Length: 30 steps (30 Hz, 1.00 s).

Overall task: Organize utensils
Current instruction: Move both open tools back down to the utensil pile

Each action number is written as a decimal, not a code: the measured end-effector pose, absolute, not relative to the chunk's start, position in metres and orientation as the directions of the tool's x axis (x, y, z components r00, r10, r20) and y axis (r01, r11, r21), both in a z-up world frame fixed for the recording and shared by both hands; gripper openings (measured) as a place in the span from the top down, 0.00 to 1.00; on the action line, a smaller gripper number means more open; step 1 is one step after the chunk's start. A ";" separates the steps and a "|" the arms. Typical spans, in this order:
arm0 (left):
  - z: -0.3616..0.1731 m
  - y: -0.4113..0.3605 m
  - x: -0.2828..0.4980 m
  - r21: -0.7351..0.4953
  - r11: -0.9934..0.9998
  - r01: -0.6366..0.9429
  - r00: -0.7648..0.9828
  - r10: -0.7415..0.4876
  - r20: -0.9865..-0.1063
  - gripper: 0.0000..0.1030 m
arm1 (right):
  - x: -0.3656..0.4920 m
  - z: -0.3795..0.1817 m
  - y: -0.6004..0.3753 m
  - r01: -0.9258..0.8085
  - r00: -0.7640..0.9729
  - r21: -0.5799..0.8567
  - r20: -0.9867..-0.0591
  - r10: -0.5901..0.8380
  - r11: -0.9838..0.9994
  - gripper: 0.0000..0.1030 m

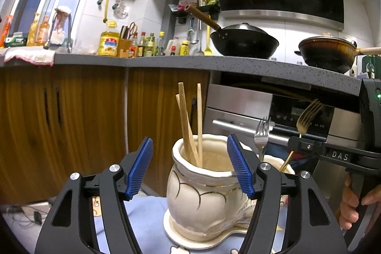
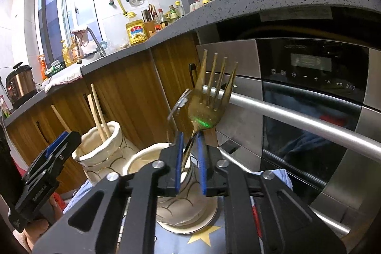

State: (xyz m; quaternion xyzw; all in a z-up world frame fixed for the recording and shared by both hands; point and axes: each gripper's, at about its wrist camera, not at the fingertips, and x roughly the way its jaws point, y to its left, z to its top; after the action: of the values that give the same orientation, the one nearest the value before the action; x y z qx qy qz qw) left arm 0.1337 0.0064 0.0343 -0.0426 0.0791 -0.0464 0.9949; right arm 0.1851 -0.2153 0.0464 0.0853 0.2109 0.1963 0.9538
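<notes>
Two cream ceramic holders stand side by side on a blue cloth. The left holder (image 1: 202,192) (image 2: 100,149) holds several wooden chopsticks (image 1: 190,125) (image 2: 98,113). My left gripper (image 1: 190,168) is open, its blue pads either side of that holder's rim. The right holder (image 2: 152,158) holds a silver fork (image 1: 262,135) (image 2: 178,106). My right gripper (image 2: 190,158) is shut on a gold fork (image 2: 209,97) (image 1: 307,117), tines up, its handle reaching down into the right holder.
A steel oven (image 2: 309,99) with a long bar handle (image 2: 297,116) stands just behind the holders. Wooden cabinet doors (image 1: 71,123) run to the left under a grey countertop (image 1: 190,62) with woks and bottles.
</notes>
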 end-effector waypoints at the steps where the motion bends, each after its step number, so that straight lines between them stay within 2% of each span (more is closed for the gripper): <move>1: 0.034 0.007 0.134 -0.093 0.992 0.084 0.983 -0.097 -0.153 0.34 | 0.185 0.047 -0.216 -0.334 0.837 0.249 -0.366 0.408 0.909 0.76; 5: 0.035 0.008 0.133 -0.097 0.992 0.084 0.983 -0.099 -0.153 0.29 | 0.184 0.049 -0.220 -0.333 0.840 0.260 -0.355 0.411 0.906 0.65; 6: 0.035 0.008 0.133 -0.097 0.992 0.083 0.983 -0.098 -0.153 0.27 | 0.183 0.049 -0.220 -0.335 0.840 0.261 -0.351 0.413 0.905 0.60; 11: 0.036 0.012 0.131 -0.108 0.992 0.066 0.984 -0.083 -0.159 0.16 | 0.179 0.053 -0.223 -0.336 0.841 0.272 -0.344 0.417 0.902 0.48; 13: 0.037 0.014 0.129 -0.113 0.992 0.061 0.984 -0.079 -0.160 0.10 | 0.175 0.056 -0.227 -0.338 0.843 0.283 -0.332 0.423 0.897 0.39; 16: 0.037 0.016 0.126 -0.118 0.991 0.063 0.982 -0.083 -0.169 0.07 | 0.170 0.061 -0.230 -0.345 0.846 0.287 -0.319 0.428 0.894 0.27; 22: 0.036 0.019 0.115 -0.108 0.993 0.056 0.979 -0.075 -0.188 0.05 | 0.157 0.065 -0.237 -0.362 0.841 0.304 -0.301 0.450 0.881 0.10; 24: 0.035 0.020 0.110 -0.104 0.993 0.053 0.979 -0.072 -0.193 0.05 | 0.154 0.065 -0.239 -0.357 0.841 0.307 -0.305 0.447 0.882 0.05; 30: 0.031 0.023 0.091 -0.098 0.994 0.048 0.974 -0.068 -0.216 0.05 | 0.140 0.061 -0.246 -0.349 0.837 0.317 -0.318 0.445 0.882 0.05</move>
State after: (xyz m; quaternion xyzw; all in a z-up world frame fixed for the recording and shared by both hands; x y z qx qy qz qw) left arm 0.0914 0.0231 0.0314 -0.0463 0.1102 -0.0292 0.9924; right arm 0.1398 -0.2460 0.0611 0.1243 0.1944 0.2088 0.9503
